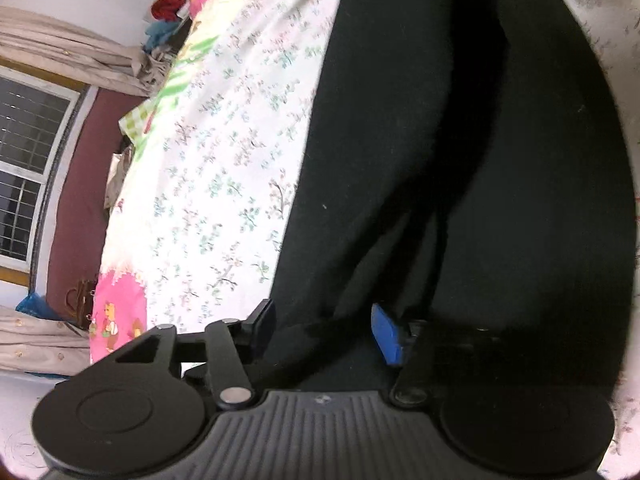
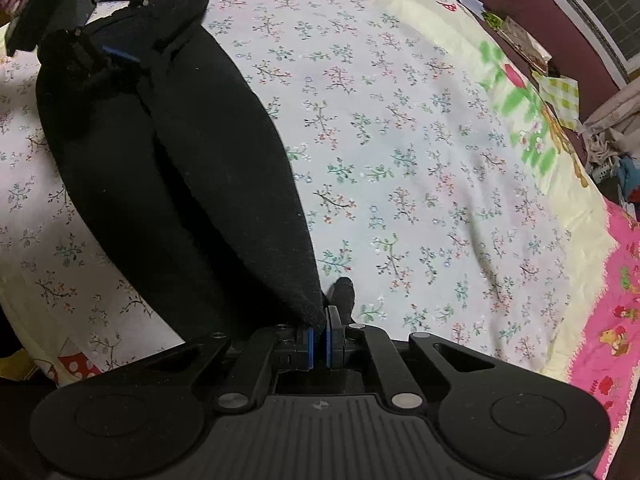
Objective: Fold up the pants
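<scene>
The black pants lay stretched lengthwise on the flowered bedsheet, and everything else in the room I could place from them. At the near end of the pants, the right gripper had its two blue-padded fingers pressed almost together, with a corner of the dark cloth pinched between them; the fabric rose from the sheet into that grip in a taut point. At the far end of the pants, the left gripper sat over the cloth, and from the right wrist view I could make out only its black linkage and a sliver of blue pad against the fabric. From its own camera the left gripper stood with its fingers set well apart, the blue pad of one finger lying over the pants and the other finger hanging over the sheet's edge of the garment, with black cloth filling the gap between them; it was not closed on anything that I could see. A long crease ran down the middle of the pants where one leg lay against the other. To the side of the pants away from the crease, the bedsheet ran out to a pink bordered cover, and beyond that stood a barred window with beige curtains bunched above it.
</scene>
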